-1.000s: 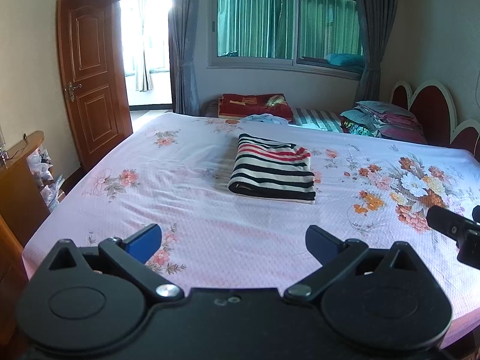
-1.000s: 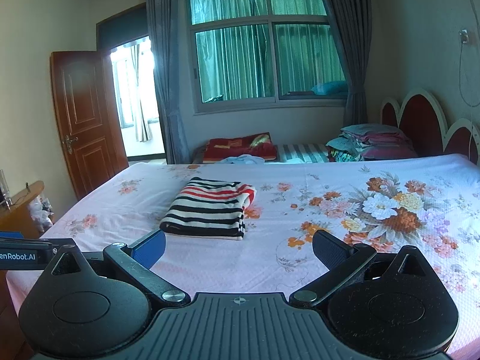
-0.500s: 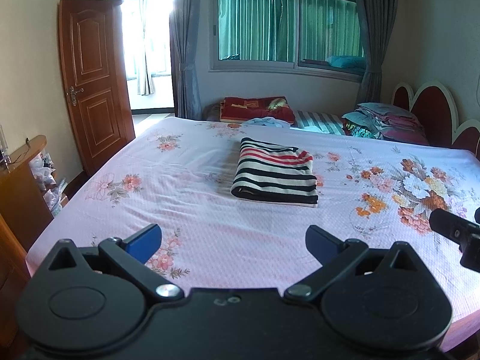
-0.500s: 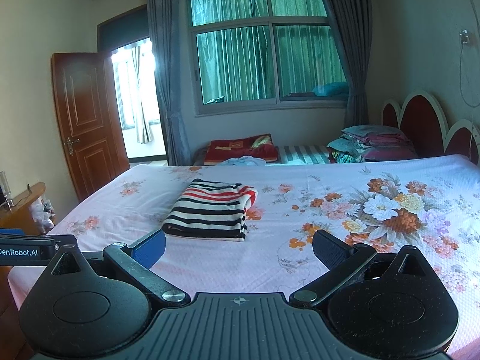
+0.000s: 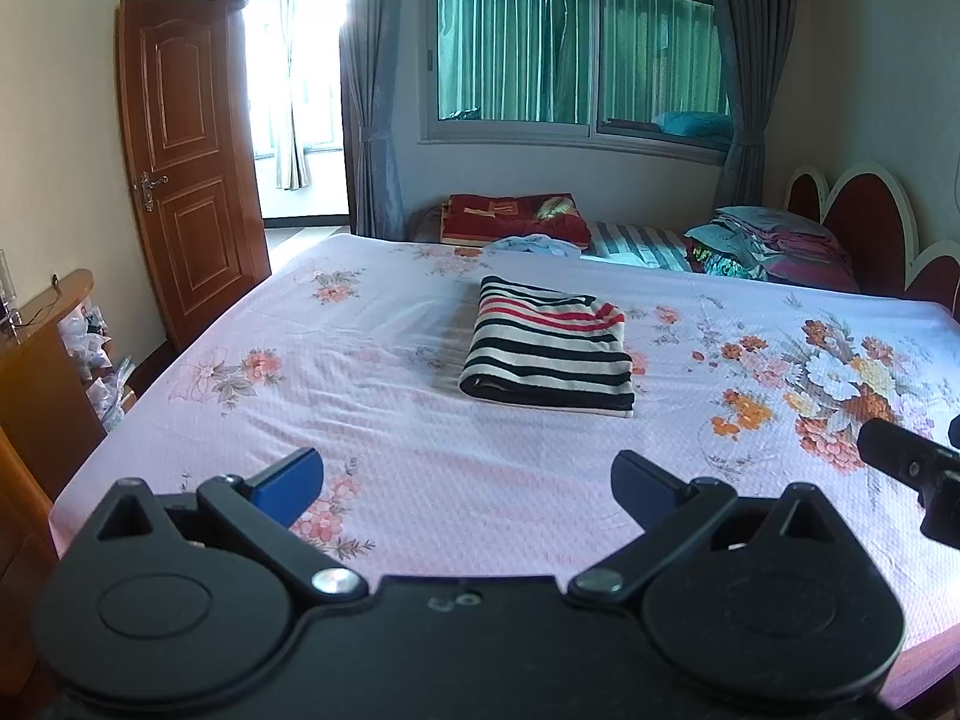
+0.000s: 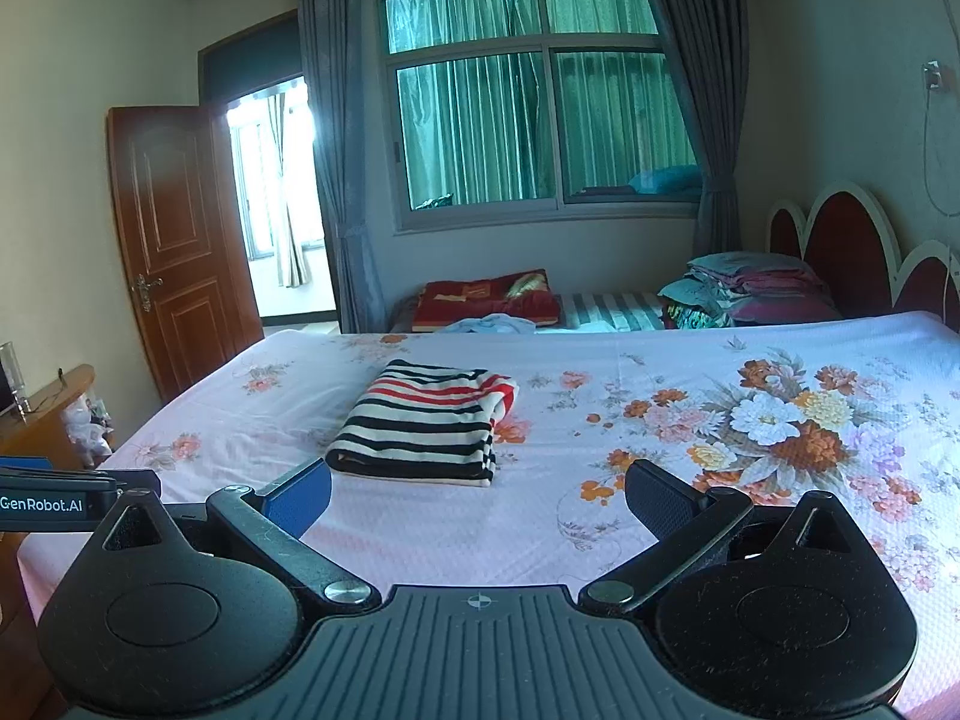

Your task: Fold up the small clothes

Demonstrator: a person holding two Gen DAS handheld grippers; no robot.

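A bedroom, with a wide bed [image 5: 420,480] under a pink floral sheet filling both views. The striped garment [image 5: 549,348] lies folded into a neat rectangle near the middle of the bed, closer to the far edge than the near one. The left gripper [image 5: 468,480] and right gripper [image 6: 477,495] hang over the near edge, both with jaws spread wide and empty. This piece looks finished; the next move likely calls for fetching another garment, perhaps the light blue cloth [image 5: 531,245] at the far edge
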